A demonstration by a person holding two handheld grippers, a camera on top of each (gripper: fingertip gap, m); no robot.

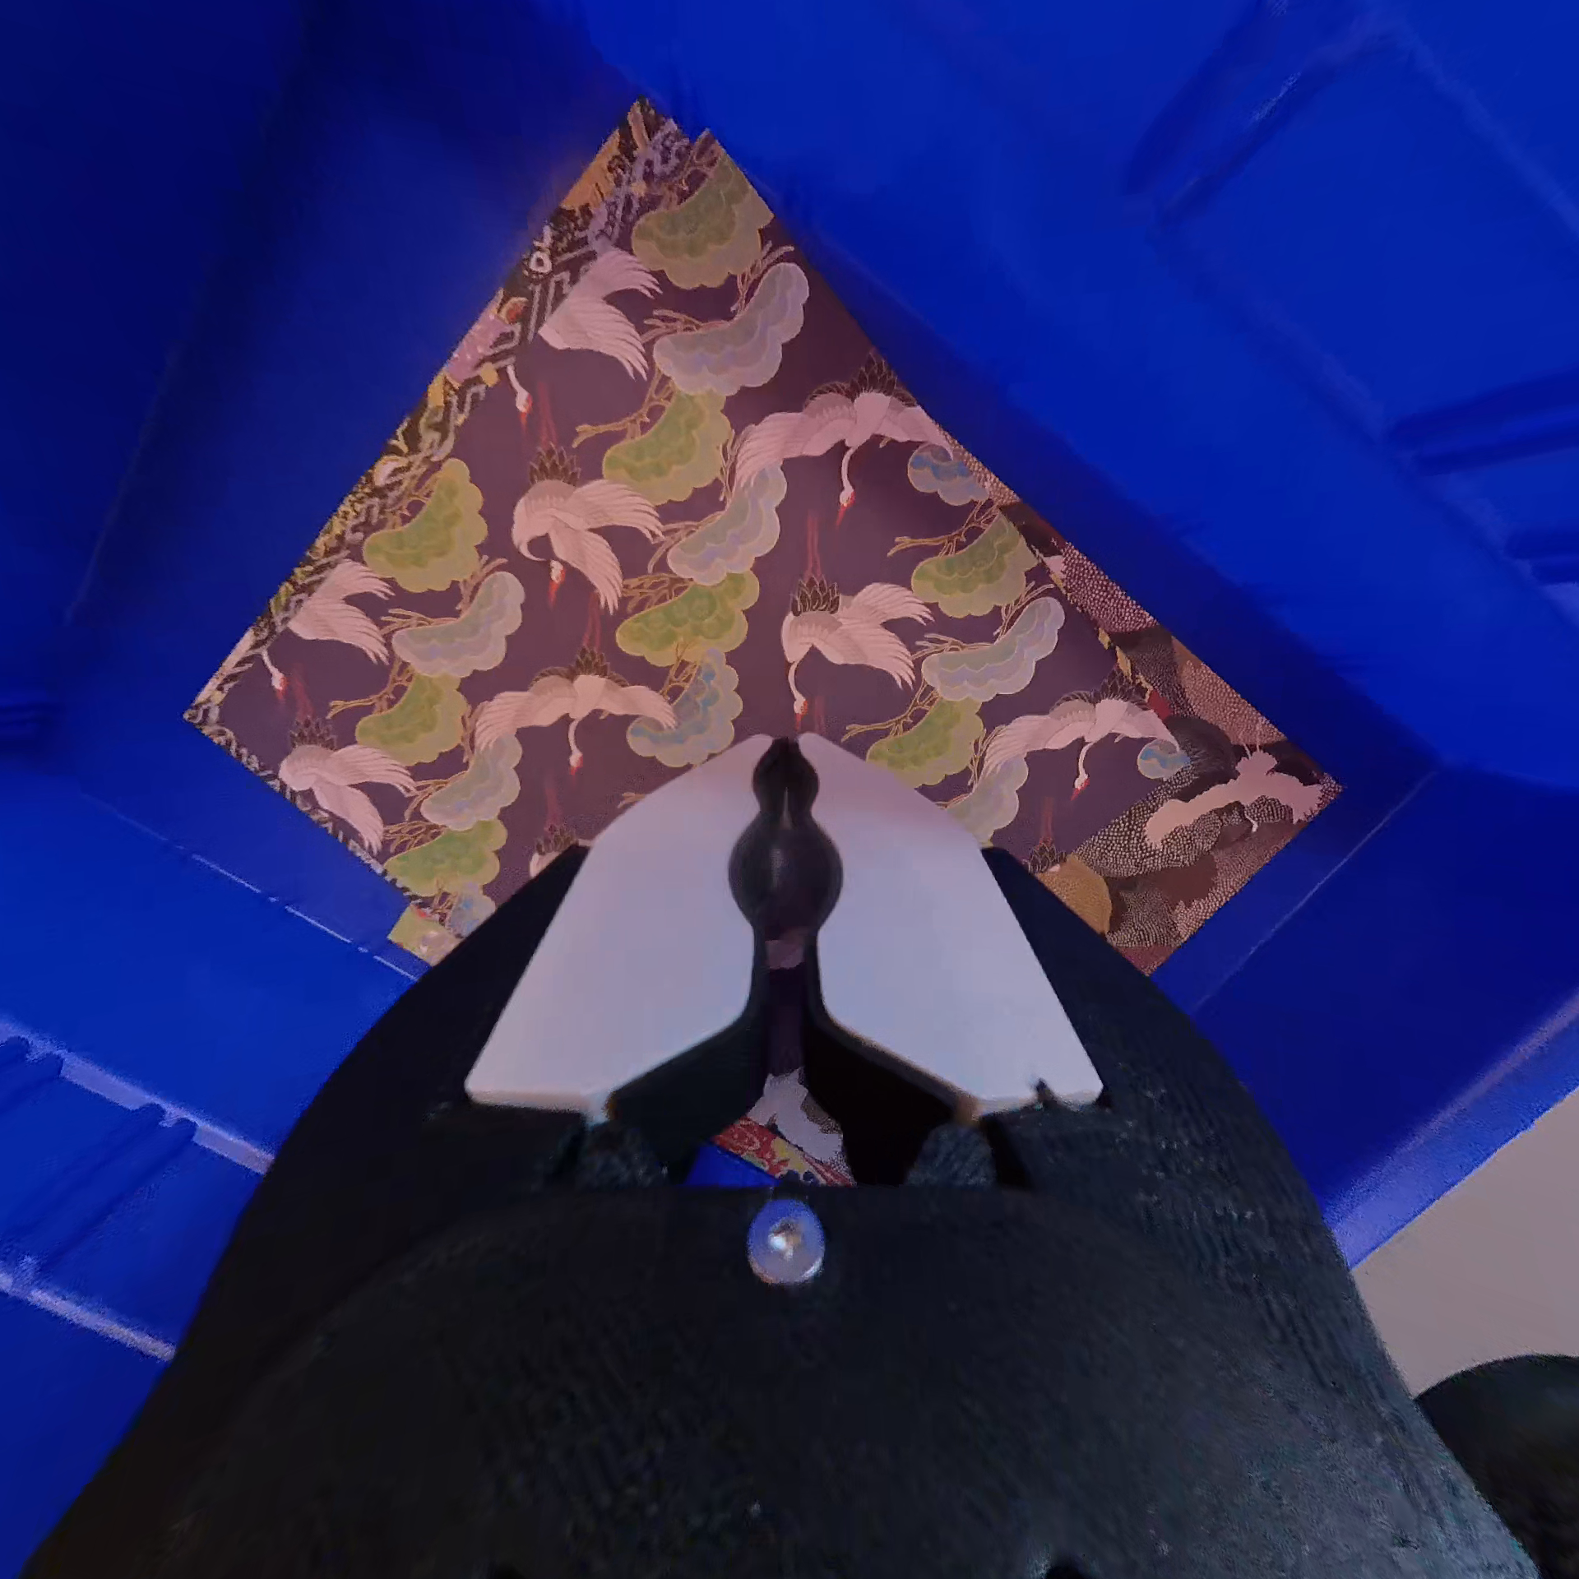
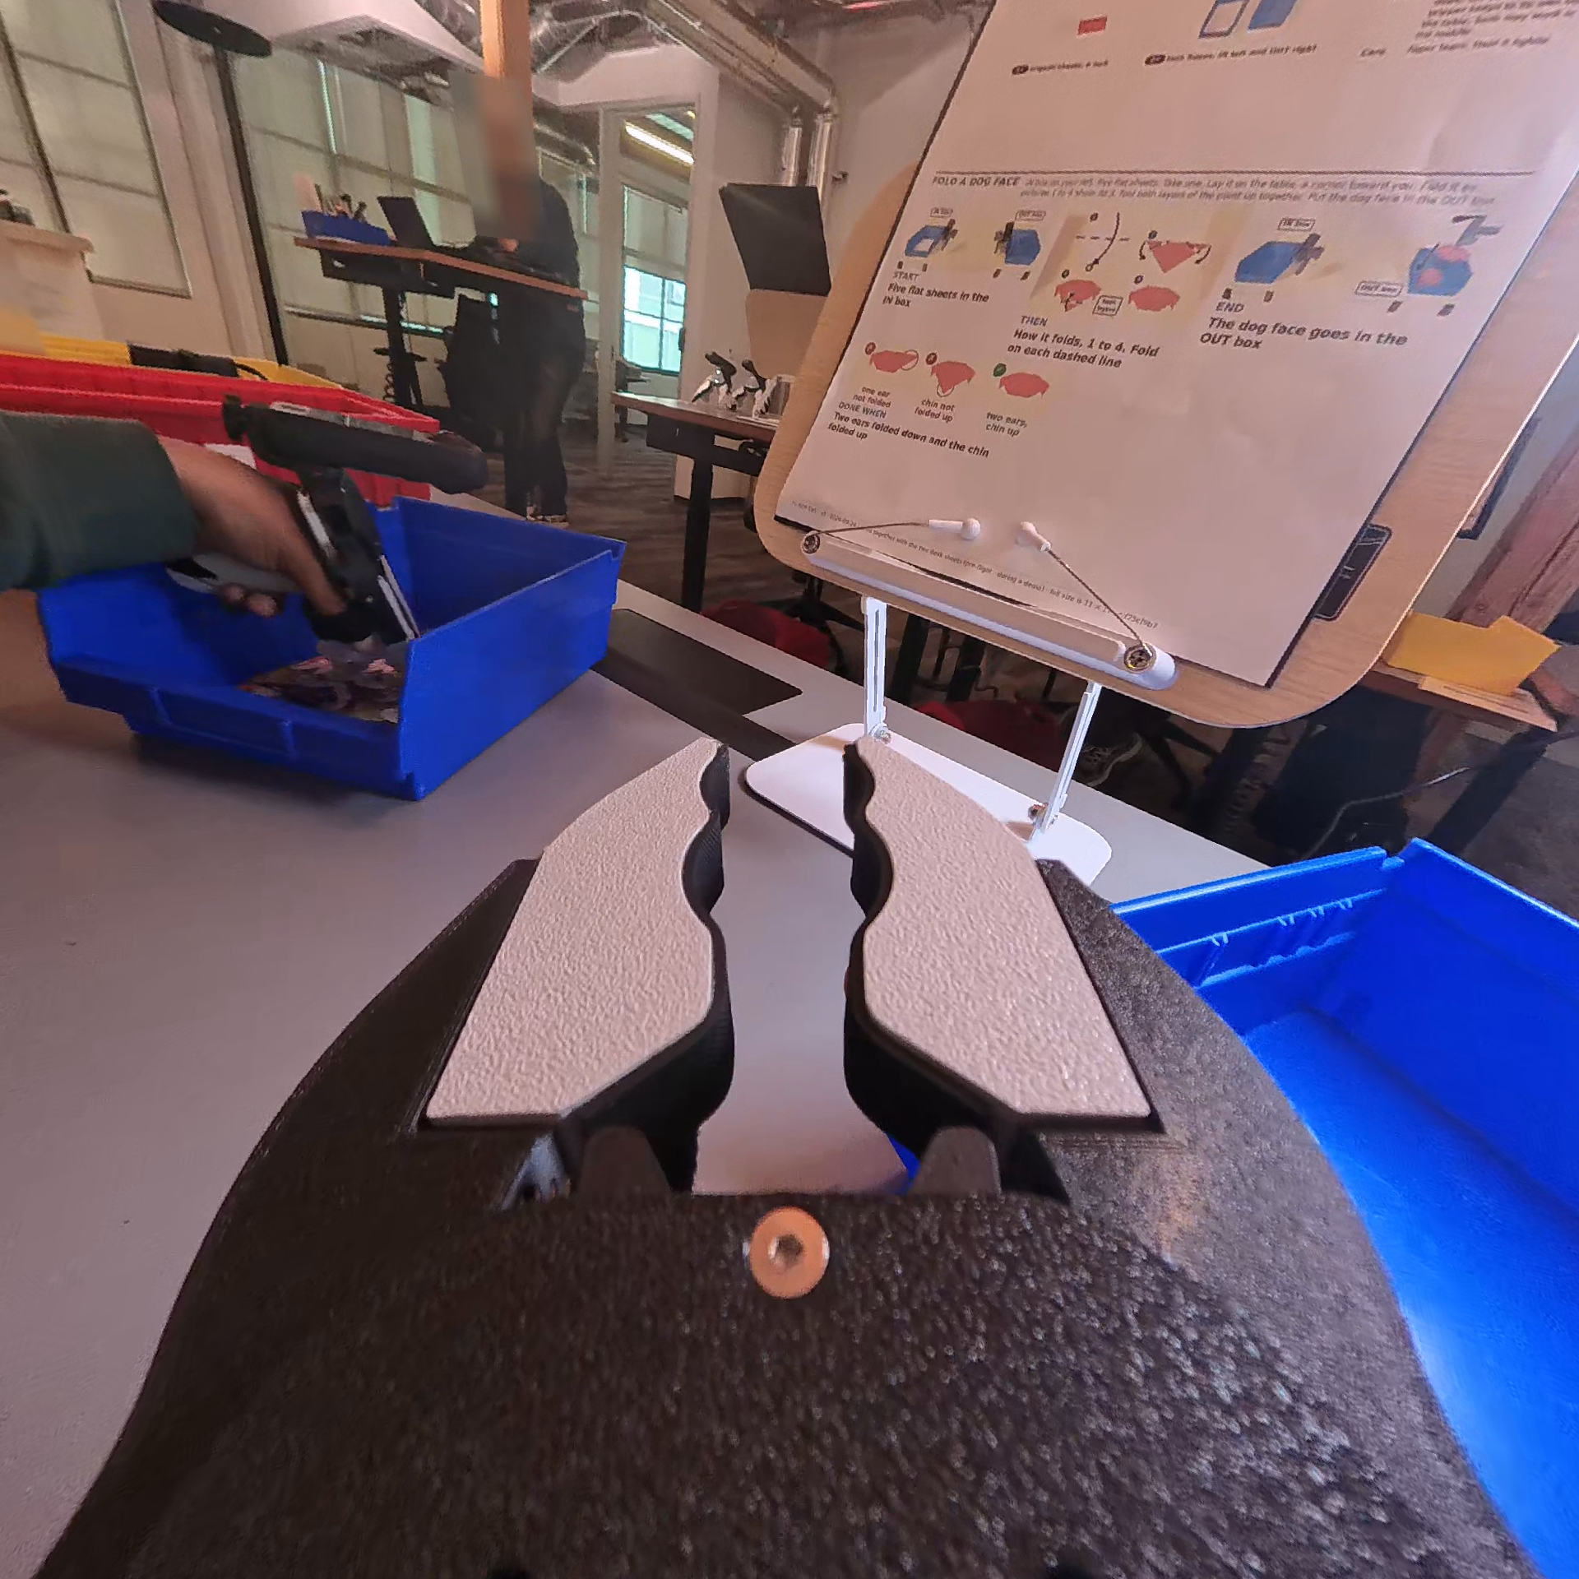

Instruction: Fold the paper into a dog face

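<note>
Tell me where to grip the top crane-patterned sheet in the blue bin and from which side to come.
Take the crane-patterned sheet at its near corner, coming down from above over the blue bin's low front. It lies flat on a stack, walls close behind its far corner. The left hand-held gripper already sits there, closed, though a pinch isn't clear.

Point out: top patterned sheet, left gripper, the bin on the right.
top patterned sheet (image 1: 649, 547), left wrist view: middle of its crane print.
left gripper (image 1: 782, 752), left wrist view: between the closed fingertips.
right blue bin (image 2: 1418, 1111), right wrist view: bare inner floor.
</note>
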